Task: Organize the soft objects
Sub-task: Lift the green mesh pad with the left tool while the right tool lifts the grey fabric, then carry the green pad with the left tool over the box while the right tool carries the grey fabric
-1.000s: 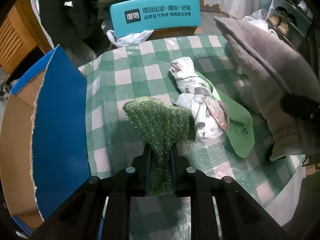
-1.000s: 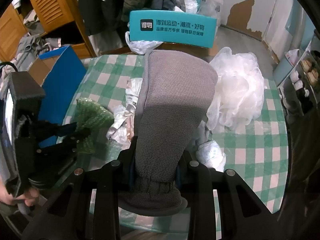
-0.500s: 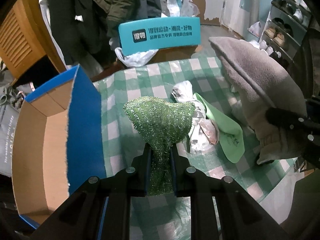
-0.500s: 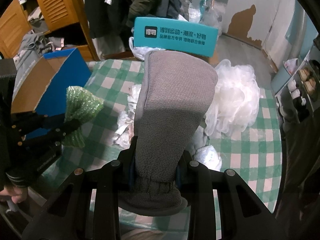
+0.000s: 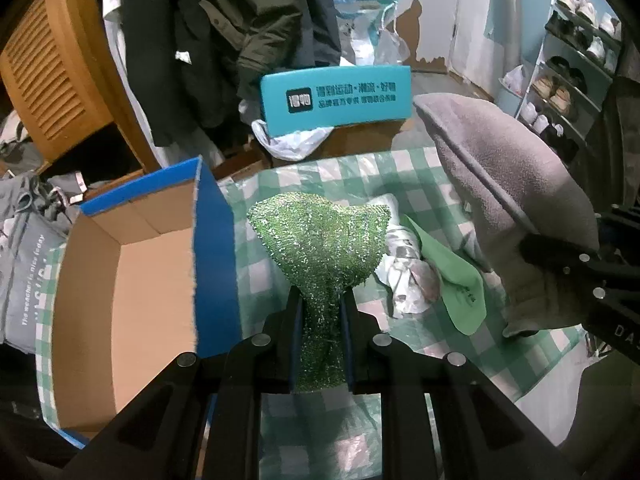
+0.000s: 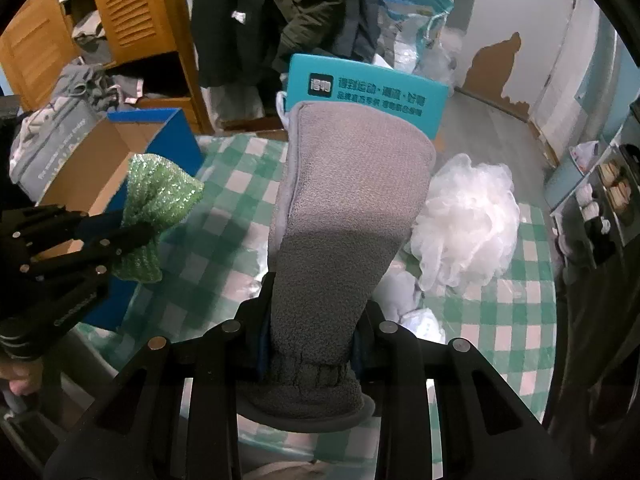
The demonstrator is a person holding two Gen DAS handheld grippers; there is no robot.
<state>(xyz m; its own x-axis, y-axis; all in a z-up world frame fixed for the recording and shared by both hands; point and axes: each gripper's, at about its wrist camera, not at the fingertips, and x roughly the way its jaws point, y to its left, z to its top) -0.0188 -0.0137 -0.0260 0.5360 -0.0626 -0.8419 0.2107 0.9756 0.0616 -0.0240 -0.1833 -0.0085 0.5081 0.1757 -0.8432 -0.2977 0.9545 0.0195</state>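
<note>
My left gripper [image 5: 320,300] is shut on a sparkly green scrub cloth [image 5: 324,244] and holds it in the air above the checked table, just right of an open blue cardboard box [image 5: 120,280]. My right gripper [image 6: 310,304] is shut on a grey fleece mitt [image 6: 348,200], held upright above the table. The mitt also shows in the left wrist view [image 5: 508,208], and the green cloth [image 6: 156,196] and box [image 6: 100,160] in the right wrist view. A white mesh bath puff [image 6: 468,220] lies on the table to the right of the mitt.
A green-and-white checked tablecloth [image 5: 280,184] covers the table. On it lie a crumpled printed bag [image 5: 404,272] and a light green insole [image 5: 456,280]. A teal box with Chinese print [image 5: 336,100] stands beyond the far edge. Clothes hang behind; a shoe rack [image 5: 568,80] stands right.
Both grippers have risen with their cloths. The view now looks down less steeply, and the inside of the blue box has come into sight at my left.
</note>
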